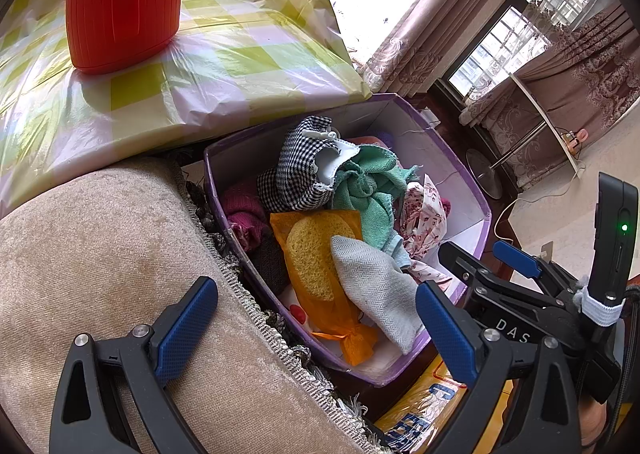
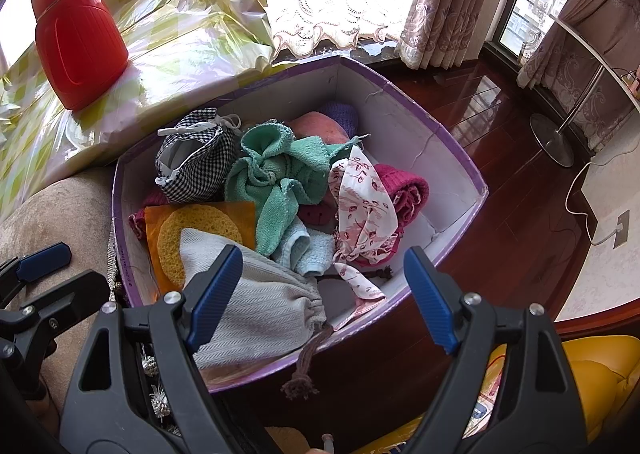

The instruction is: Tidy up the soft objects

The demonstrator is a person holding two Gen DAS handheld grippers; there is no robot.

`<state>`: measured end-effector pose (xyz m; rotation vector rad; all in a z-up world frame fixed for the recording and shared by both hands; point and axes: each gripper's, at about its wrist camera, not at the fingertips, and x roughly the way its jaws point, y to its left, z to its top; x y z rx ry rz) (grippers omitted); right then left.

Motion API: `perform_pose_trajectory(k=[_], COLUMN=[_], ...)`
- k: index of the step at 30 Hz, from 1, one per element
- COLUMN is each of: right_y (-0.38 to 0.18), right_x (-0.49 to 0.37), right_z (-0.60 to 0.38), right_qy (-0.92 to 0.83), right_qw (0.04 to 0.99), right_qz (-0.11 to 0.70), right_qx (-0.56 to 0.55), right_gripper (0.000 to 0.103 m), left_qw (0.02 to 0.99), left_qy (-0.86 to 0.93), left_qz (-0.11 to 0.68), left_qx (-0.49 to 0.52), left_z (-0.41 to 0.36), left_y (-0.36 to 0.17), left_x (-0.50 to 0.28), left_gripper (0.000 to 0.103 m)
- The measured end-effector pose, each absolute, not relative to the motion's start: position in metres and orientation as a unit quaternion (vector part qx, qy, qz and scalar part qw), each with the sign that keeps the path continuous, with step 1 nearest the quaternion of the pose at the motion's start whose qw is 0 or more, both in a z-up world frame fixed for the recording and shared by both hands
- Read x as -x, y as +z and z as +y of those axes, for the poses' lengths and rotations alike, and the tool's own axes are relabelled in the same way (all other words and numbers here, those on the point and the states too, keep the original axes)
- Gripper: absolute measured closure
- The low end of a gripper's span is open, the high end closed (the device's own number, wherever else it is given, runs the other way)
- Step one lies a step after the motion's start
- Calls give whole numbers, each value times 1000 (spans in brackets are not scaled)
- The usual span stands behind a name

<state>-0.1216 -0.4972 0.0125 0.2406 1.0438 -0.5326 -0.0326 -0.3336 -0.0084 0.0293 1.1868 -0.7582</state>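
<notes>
Right wrist — red bottle (image 2: 76,38) beside purple box (image 2: 420,134), apart.

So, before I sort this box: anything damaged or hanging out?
Yes. The grey pouch droops over the purple box near rim, its brown cord dangling outside. The box's inner wall looks cracked.

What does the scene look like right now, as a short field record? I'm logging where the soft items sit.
container: purple box, open top
in box: green towel, checked pouch, grey drawstring bag, yellow sponge in orange wrap, floral cloth, maroon knit
beside box: beige cushion
behind: red jug on checked plastic cover
left gripper: open, empty
right gripper: open, empty, above box
</notes>
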Motion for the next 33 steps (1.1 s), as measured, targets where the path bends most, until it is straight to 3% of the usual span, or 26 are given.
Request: perform_pose_trajectory(k=[33], right_y=[7], right_x=[127], right_z=[-500], right_qy=[-253], right_qw=[824], right_qz=[493], right_qx=[-123], right_gripper=[18], left_qw=[769], left_qy=[-349], left_qz=[536], left_qx=[-20], left_z=[-343], left_y=[-10], left_x=[30], left_gripper=[0])
